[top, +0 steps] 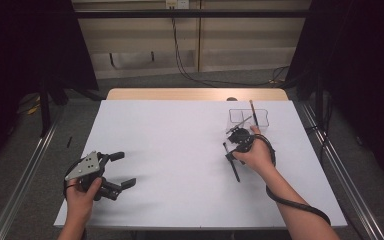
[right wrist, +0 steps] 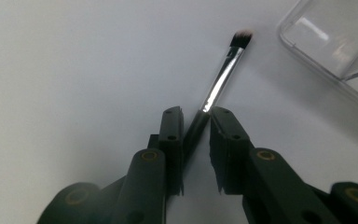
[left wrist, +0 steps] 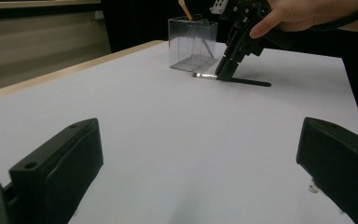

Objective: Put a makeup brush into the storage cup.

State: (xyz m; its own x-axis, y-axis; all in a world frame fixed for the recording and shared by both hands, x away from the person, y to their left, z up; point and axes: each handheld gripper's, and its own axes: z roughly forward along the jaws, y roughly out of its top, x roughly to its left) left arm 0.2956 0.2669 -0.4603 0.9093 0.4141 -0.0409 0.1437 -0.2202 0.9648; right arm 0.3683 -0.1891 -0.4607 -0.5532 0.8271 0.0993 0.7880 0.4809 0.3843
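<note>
A thin black makeup brush point(right wrist: 221, 74) with a silver ferrule lies flat on the white table point(top: 180, 150). My right gripper point(right wrist: 198, 114) points down over it, jaws narrowed to a slim gap with the handle running slantwise between them, and some table still shows beside the handle. From above, this gripper point(top: 229, 155) sits right of centre, and the brush point(top: 236, 172) sticks out toward the person. My left gripper point(top: 124, 169) rests at the front left, open and holding nothing. From its own camera, the left gripper point(left wrist: 198, 163) faces the right gripper point(left wrist: 227, 70) and the brush point(left wrist: 247, 82).
A clear two-compartment plastic holder point(top: 262, 117) stands just beyond the right gripper, with a wooden-handled brush point(top: 253, 111) upright in it and another leaning. The holder's wall point(right wrist: 331, 42) is close at the right gripper view's upper right. A cable point(top: 290, 202) trails along the right forearm.
</note>
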